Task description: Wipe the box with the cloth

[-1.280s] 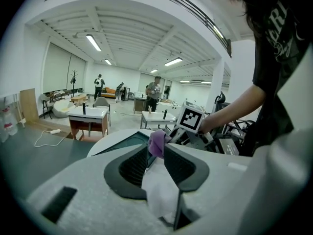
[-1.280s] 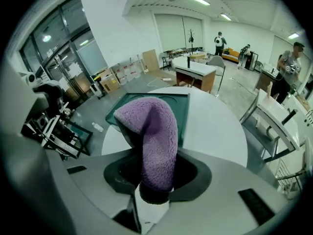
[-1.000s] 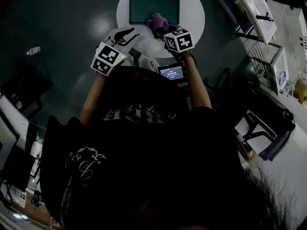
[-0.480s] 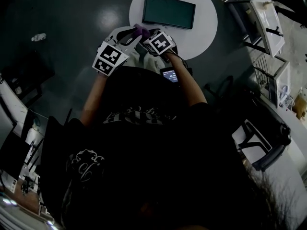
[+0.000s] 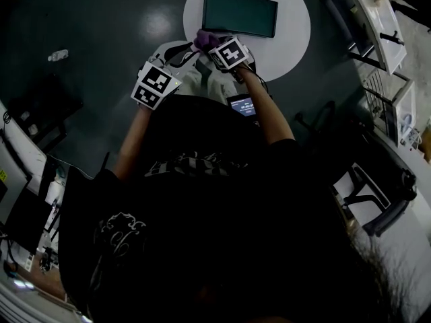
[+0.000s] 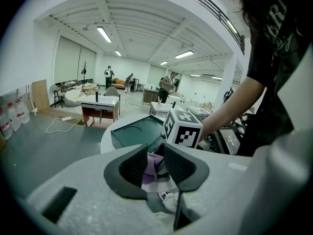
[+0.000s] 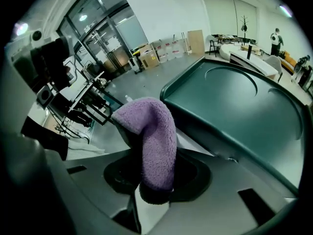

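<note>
Half the head view is blocked by the person's dark torso [image 5: 222, 214], with a small lit screen [image 5: 242, 104] at the waist. Just past it, the left gripper [image 6: 155, 155] has its jaws apart, gripping nothing, and the purple cloth [image 7: 154, 131] shows through the gap; the right gripper [image 7: 156, 175] beside it is clenched on that cloth. The cloth stands just off the near corner of the dark green box [image 7: 244, 106] on the round white table [image 5: 293, 32]; contact is hard to tell.

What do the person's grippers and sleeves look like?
The left gripper and right gripper have pale grey moulded bodies with dark pads inside the jaws. Each carries a white cube printed with black square markers. The person wears a black short-sleeved T-shirt with pale lettering; no sleeve covers the forearms.
</note>
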A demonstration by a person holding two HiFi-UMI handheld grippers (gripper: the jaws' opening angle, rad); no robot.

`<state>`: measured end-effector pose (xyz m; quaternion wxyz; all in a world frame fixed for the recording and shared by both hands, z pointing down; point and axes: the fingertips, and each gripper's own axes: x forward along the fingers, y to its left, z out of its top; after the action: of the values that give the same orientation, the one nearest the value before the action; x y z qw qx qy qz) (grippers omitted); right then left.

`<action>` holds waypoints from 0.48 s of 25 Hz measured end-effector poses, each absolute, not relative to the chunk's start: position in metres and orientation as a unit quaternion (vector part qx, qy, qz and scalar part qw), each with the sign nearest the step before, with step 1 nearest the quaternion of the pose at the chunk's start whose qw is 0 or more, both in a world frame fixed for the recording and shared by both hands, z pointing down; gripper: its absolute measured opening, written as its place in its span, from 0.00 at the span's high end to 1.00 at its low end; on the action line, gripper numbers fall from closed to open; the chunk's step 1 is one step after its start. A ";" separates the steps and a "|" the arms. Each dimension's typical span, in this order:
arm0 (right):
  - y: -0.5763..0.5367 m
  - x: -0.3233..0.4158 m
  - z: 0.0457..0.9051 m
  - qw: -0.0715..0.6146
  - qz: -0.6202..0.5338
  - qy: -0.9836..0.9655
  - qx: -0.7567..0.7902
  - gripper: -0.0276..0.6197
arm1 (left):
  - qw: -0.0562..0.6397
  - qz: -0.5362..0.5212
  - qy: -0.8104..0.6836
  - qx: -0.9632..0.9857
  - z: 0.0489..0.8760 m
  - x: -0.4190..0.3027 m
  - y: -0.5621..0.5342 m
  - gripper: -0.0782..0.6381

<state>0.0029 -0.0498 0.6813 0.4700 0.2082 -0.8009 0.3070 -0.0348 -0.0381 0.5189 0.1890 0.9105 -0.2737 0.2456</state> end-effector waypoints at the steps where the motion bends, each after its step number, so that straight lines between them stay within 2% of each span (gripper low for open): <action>1: -0.049 0.007 0.680 0.475 0.299 -0.802 0.206 0.79 | 0.188 0.247 -0.269 0.912 0.519 -0.032 -0.039 0.75; 12: -0.049 0.095 0.673 0.478 0.317 -0.776 0.264 0.79 | 0.157 0.246 -0.216 0.932 0.509 0.016 -0.049 0.75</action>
<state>0.0947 -0.0491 0.6731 0.4777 0.2639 -0.7757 0.3170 0.0163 -0.0489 0.5090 0.1567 0.9320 -0.2157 0.2456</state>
